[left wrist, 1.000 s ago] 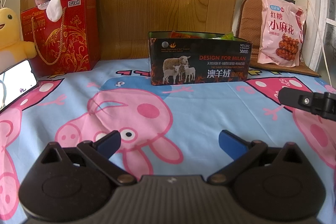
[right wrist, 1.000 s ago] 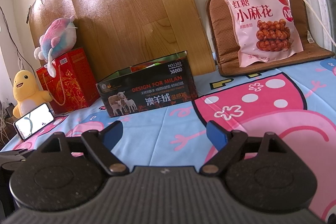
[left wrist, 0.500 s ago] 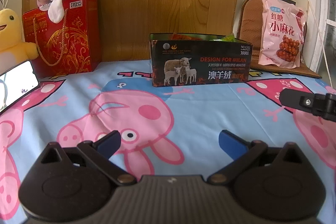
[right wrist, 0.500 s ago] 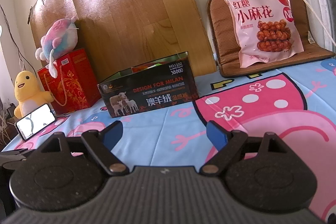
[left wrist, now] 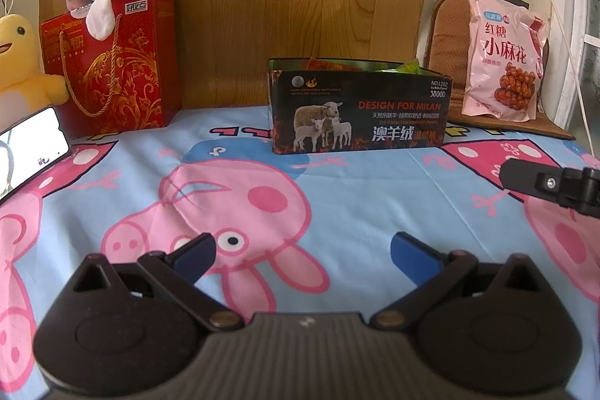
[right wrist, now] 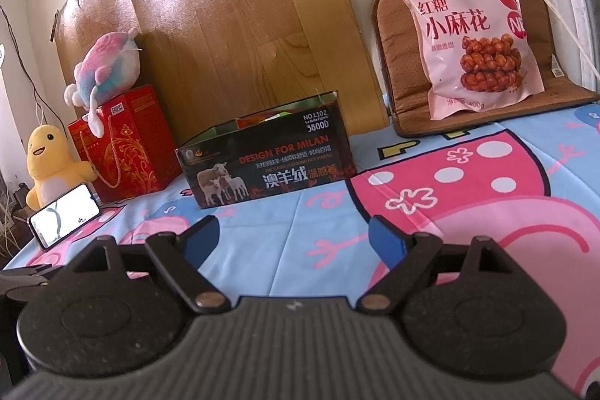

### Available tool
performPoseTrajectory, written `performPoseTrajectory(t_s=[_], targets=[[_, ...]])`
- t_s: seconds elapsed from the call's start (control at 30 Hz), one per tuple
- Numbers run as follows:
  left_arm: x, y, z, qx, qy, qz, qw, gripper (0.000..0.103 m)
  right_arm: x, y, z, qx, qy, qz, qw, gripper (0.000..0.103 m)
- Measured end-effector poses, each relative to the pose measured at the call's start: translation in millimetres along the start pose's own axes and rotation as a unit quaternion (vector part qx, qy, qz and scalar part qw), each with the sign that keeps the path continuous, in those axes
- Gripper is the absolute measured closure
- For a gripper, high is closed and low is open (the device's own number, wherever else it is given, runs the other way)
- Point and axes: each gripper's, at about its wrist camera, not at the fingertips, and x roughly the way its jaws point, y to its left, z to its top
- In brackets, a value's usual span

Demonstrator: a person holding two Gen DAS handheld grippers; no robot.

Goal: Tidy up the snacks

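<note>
**Both tongs empty, one bag left outside the box**

While the dark box [left wrist: 358, 111] in the middle of the left wrist frame already shows wrappers above its rim, the pink snack bag [right wrist: 474, 36] leans upright against a brown cushion [right wrist: 397, 62] at the upper right of the right wrist frame, well apart from the box.

My judgement is that this bag is the next thing to fetch. To do it well, the right tongs [right wrist: 294, 238] should approach the bag low on one edge, where the film is flat, rather than across its puffed middle (a slippery pinch there could crush the twists inside). Lift it clear of the cushion before swinging toward the box.

Right tongs sit low over the cartoon-pig sheet [right wrist: 487, 197], pointing level at the back wall, blue pads spread wide with nothing between them. Left tongs [left wrist: 302, 250] are likewise wide apart and empty, aimed at the box from the lower centre; the right unit's black finger shows at that frame's right edge.
</note>
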Motion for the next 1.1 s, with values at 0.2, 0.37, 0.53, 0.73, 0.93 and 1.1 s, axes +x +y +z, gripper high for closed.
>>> performPoseTrajectory(t_s=[0.2,0.37,0.53,0.73,0.93,1.1], targets=[[0.0,0.0,-0.4,-0.001,0.0,0.001,1.0,0.0,-0.2,-0.8,0.1,0.001,0.0,0.001,1.0,0.014],[0.0,0.1,-0.5,-0.001,-0.001,0.0,1.0,0.0,-0.4,-0.6,0.1,0.001,-0.001,0.001,1.0,0.014],[-0.5,0.2,-0.2,-0.001,-0.002,0.0,1.0,0.0,-0.5,-0.3,0.1,0.001,-0.001,0.001,1.0,0.014],[-1.0,0.9,-0.2,-0.002,-0.003,-0.003,1.0,0.0,-0.3,0.1,0.5,0.0,0.0,0.001,1.0,0.014],[-0.9,0.8,-0.2,-0.002,-0.003,-0.002,1.0,0.0,-0.3,0.2,0.5,0.0,-0.001,0.001,1.0,0.014],[-0.8,0.8,-0.2,-0.002,-0.003,-0.002,1.0,0.0,-0.5,0.0,0.4,0.0,-0.001,0.001,1.0,0.014]])
